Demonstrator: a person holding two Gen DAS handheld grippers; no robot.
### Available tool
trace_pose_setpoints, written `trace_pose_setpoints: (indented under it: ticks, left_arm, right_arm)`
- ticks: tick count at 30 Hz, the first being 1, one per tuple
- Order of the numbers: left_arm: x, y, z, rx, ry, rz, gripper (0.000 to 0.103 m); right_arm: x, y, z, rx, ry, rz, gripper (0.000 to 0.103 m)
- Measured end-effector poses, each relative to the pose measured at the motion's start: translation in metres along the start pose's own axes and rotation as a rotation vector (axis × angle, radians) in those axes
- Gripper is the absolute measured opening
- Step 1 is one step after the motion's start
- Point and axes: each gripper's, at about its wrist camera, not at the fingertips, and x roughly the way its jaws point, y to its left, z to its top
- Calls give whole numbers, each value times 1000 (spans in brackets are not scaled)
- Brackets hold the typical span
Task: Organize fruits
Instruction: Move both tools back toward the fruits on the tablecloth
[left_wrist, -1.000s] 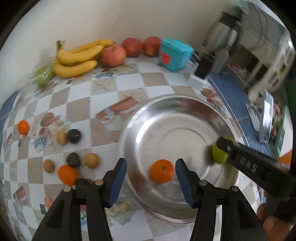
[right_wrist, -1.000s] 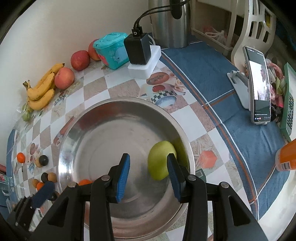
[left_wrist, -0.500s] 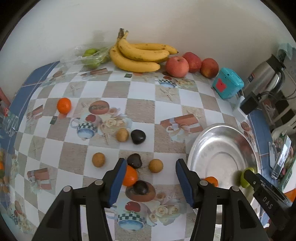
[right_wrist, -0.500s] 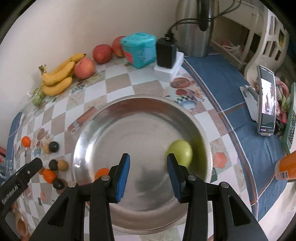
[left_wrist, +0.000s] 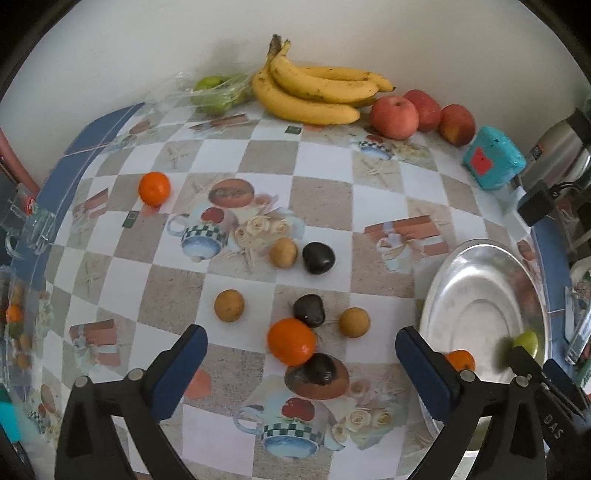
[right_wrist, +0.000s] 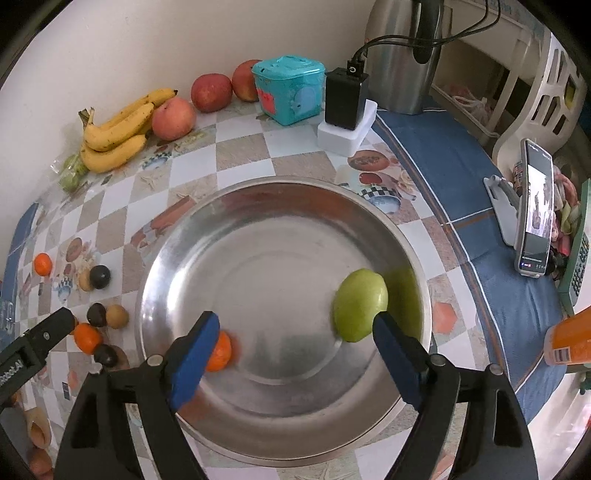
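Closing your opening, empty left gripper (left_wrist: 301, 360) on the orange (left_wrist: 291, 341) risks nudging the dark fruit (left_wrist: 309, 310) touching it, while your right gripper (right_wrist: 291, 343) opens empty.

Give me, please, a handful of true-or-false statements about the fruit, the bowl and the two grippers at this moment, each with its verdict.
1. The metal bowl holds a green apple and one orange. True.
2. The right gripper is clamped on the green apple. False: its jaws are opening, with the apple loose beside one finger.
3. The bananas lie against the wall beside the red apples. True.
4. The left gripper hangs over the bowl. False: it hangs over the loose fruit on the tablecloth, jaws opening around an orange without touching it.
5. Every orange is already in the bowl. False: two remain on the cloth.
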Motion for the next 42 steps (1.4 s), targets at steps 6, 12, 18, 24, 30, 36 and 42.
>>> trace_pose_setpoints:
  ticks: [6, 12, 18, 24, 30, 36, 42]
  left_arm:
    - [3, 8, 1, -27, -4, 7, 103]
    - [-6, 16, 1, -9, -89, 22, 103]
    - [-14, 30, 2, 27, -120, 36, 103]
    - [-20, 59, 4, 7, -132, 96, 103]
    - [-24, 92, 5, -42, -136, 144, 103]
    - [-30, 118, 6, -100, -146, 154, 103]
    - [-34, 139, 7, -159, -152, 153, 103]
  right_arm:
    - [2, 2, -2, -4, 3, 4, 87]
    - [-1, 0, -1, 16, -28, 12, 92]
    - [-5, 1, 1, 40, -62, 53, 92]
    - [-3, 9, -1, 27, -52, 71, 92]
    - [0, 27, -5, -14, -34, 71, 92]
    - [-5, 56, -7, -41, -29, 148, 92]
    - [-7, 94, -10, -111, -10, 217, 92]
